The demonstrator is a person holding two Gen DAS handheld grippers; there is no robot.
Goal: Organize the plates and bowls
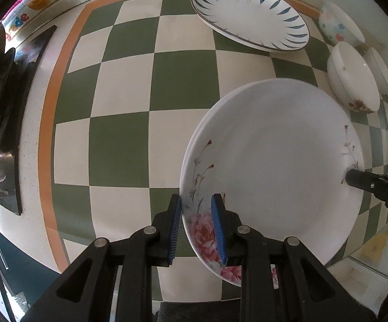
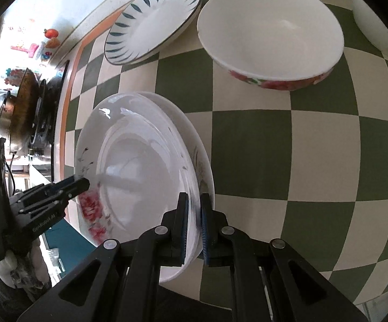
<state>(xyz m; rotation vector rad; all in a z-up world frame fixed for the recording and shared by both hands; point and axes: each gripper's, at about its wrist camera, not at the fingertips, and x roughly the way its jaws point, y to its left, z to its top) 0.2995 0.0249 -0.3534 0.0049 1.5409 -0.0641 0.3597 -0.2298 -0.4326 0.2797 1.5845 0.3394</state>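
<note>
A white plate with pink flowers [image 1: 271, 161] lies on top of another white plate over the green-and-cream checkered cloth. My left gripper [image 1: 196, 230] is shut on its near rim. My right gripper [image 2: 194, 222] is shut on the opposite rim of the same plate [image 2: 140, 166]; the lower plate's edge [image 2: 194, 139] shows beside it. My right gripper's tip [image 1: 355, 177] shows in the left wrist view, and my left gripper [image 2: 82, 183] shows in the right wrist view. A blue-leaf plate [image 1: 250, 13] [image 2: 153, 18] lies at the back.
A white bowl with red flowers [image 2: 271, 35] [image 1: 352, 77] stands near the plates, with more bowls [image 1: 338, 24] behind it. A stove with a wok [image 2: 24, 99] stands at the left end of the counter. The counter edge [image 1: 32, 214] runs along the left.
</note>
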